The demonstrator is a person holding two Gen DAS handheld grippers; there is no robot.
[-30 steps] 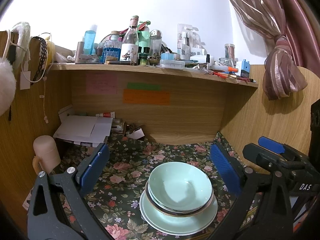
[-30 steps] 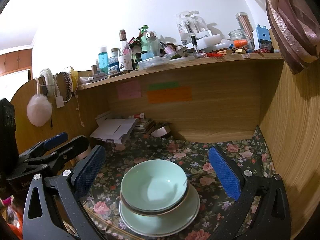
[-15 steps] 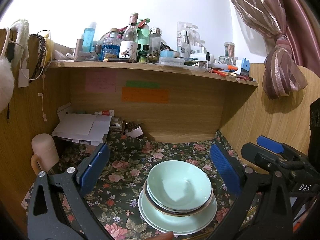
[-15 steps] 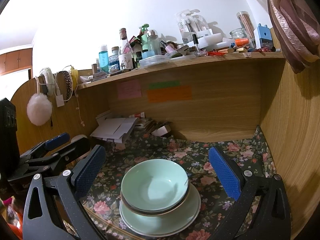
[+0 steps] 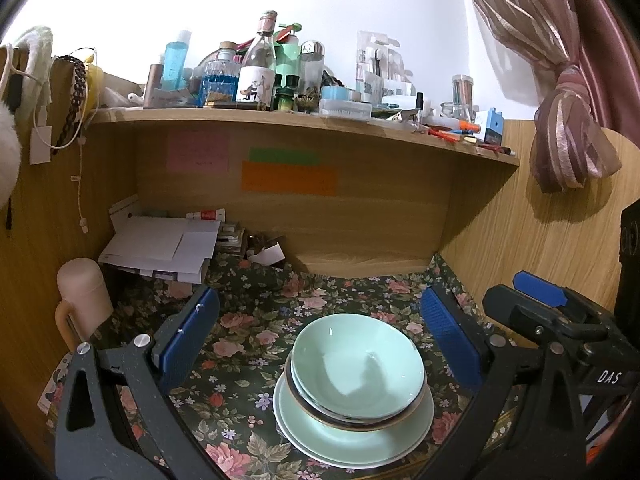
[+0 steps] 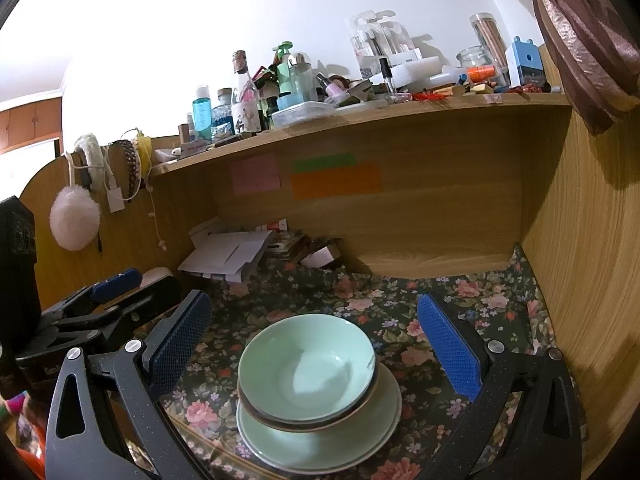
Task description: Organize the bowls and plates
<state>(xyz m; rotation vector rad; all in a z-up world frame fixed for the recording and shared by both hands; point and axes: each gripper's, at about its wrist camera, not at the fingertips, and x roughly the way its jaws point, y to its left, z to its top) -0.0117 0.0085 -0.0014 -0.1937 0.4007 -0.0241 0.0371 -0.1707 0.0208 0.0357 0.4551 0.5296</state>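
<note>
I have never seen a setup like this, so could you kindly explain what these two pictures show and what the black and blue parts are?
Each picture comes from a camera mounted on a hand-held gripper, looking forward along its two blue-padded fingers. One view belongs to the left gripper, the other to the right gripper. Both are open and hold nothing. Between them, on a floral tablecloth, sits a stack of green bowls on green plates. Behind is a wooden shelf crowded with bottles, and papers lie in the corner.
</note>
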